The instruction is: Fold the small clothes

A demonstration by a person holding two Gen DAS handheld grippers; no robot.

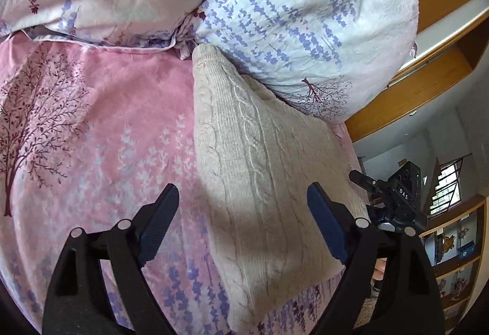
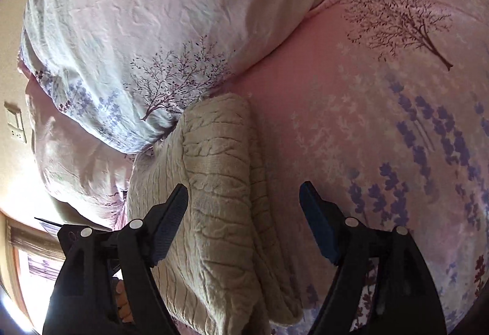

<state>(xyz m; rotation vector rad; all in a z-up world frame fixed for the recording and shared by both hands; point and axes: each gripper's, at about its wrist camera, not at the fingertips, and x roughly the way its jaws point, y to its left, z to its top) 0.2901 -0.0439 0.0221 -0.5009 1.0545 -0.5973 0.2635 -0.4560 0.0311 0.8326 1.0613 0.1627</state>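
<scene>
Presently: beige cable-knit sweater (image 1: 259, 158), folded into a narrow stack on the pink bedsheet (image 1: 91, 127), top end touching the floral pillow (image 1: 305, 14) at 12 o'clock. Left tongs (image 1: 243, 223) and right tongs (image 2: 243, 222) both released, empty. Folding judged nearly complete.

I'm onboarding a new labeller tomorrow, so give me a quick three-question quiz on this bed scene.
1. True or false: the left hand-held gripper is shut on the beige knit garment.
2. Multiple choice: the far end of the knit garment touches A) a wooden shelf, B) the floral pillow, C) a laundry basket.
3. Fill in: the garment lies on a ____ bedsheet printed with trees.

Key: 1 false, both it and the right hand-held gripper are open above the garment; 2 B; 3 pink.
</scene>
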